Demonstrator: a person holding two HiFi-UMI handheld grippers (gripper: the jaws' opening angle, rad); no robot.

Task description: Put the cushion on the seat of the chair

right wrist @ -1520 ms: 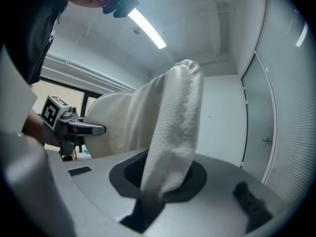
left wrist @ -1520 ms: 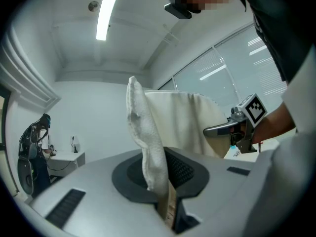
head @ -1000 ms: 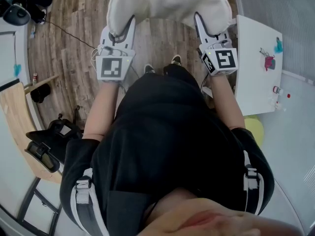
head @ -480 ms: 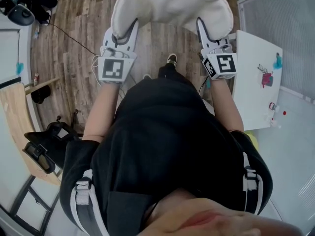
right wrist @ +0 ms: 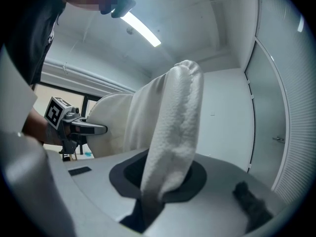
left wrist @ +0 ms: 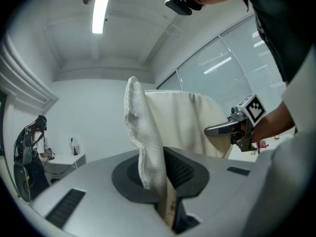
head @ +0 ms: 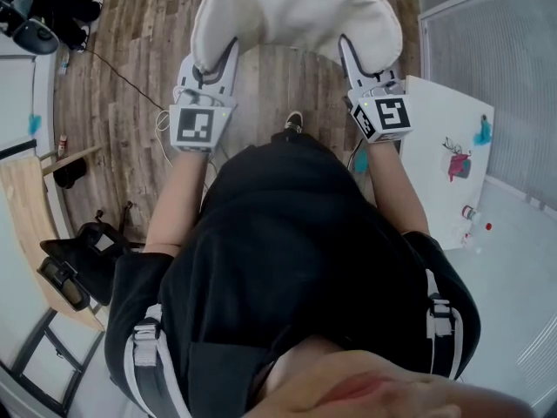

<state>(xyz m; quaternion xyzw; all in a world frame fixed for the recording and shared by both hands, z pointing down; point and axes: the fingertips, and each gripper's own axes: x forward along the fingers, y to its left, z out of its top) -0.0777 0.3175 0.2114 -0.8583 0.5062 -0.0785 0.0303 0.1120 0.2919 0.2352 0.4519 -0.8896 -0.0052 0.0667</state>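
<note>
Evidently the person is on the move. The brown wood-plank floor (head: 122, 50) has slid under the head view. The flat white table (head: 439, 172) on the right now lies lower in that view than it did a second ago, closer alongside the person's right arm. That fits someone walking forward with the load rather than setting it down.

The large cream-white fleecy cushion (head: 296, 7) has not shifted in its hold. It hangs in the air ahead of the person, above the floor, spread between the two tools and touching nothing else.

The left gripper (head: 211, 59) is clamped on a pinched fold at the cushion's near left corner. Its own view shows the fabric squeezed thin between the dark pads. The right gripper (head: 361, 57) is closed the same way on a thicker fold at the near right corner. Neither grip has loosened over the last second, and each tool shows in the other's view at the far side of the cushion.

Only one dark shoe (head: 294, 122) now peeks out below the cushion, where two showed a second ago, which suggests a stride in progress.

As for the task, I judge this to be the carrying stretch. No chair or seat can be picked out in any view, so the lowering and release have not begun.
</note>
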